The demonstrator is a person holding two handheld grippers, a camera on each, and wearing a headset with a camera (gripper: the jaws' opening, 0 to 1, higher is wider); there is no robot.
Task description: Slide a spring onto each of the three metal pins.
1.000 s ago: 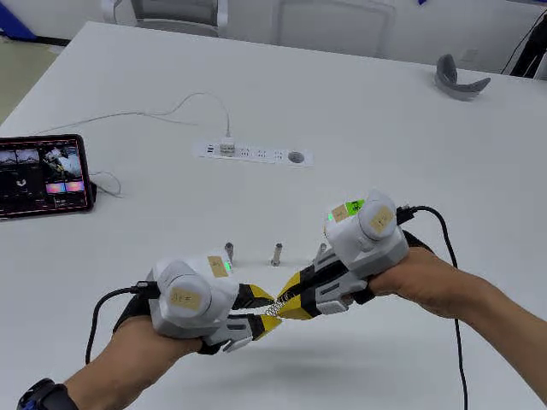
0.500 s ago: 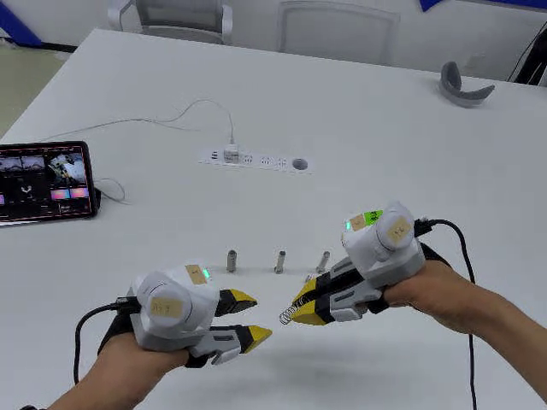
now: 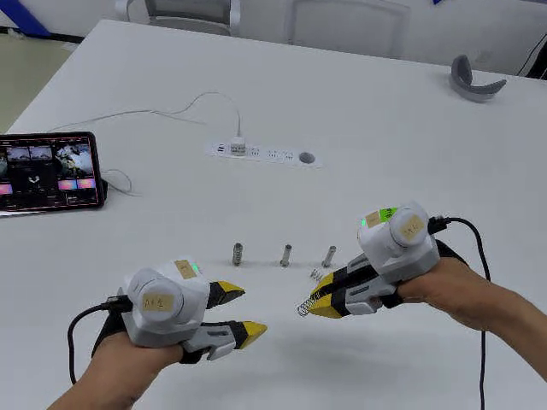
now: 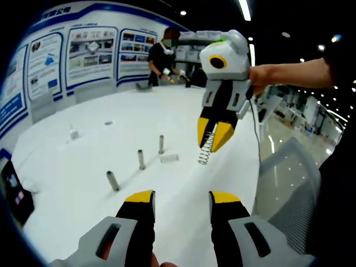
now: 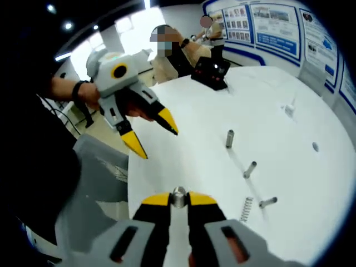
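Notably, over the white table (image 3: 385, 128), the left gripper (image 3: 252, 309) stood spread and empty, while the right gripper (image 3: 323, 301) was clamped. Three pins (image 3: 285, 255) stood upright beyond them. The spring (image 3: 307, 305) jutted from the right jaws, its long axis aimed at the left gripper. Writing on the stickers (image 3: 159, 301) was unreadable.

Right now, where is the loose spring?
In the head view, the loose spring lies on the table beside the rightmost pin, near the right claw.

The left claw (image 3: 249, 309), held in the left hand (image 3: 124, 366), points rightward with its yellow-tipped jaws spread wide apart. The right claw (image 3: 323, 301), held in the right hand (image 3: 446, 288), angles down-left toward it, jaws pinched together on a spring (image 3: 306, 305) that juts past the tips.
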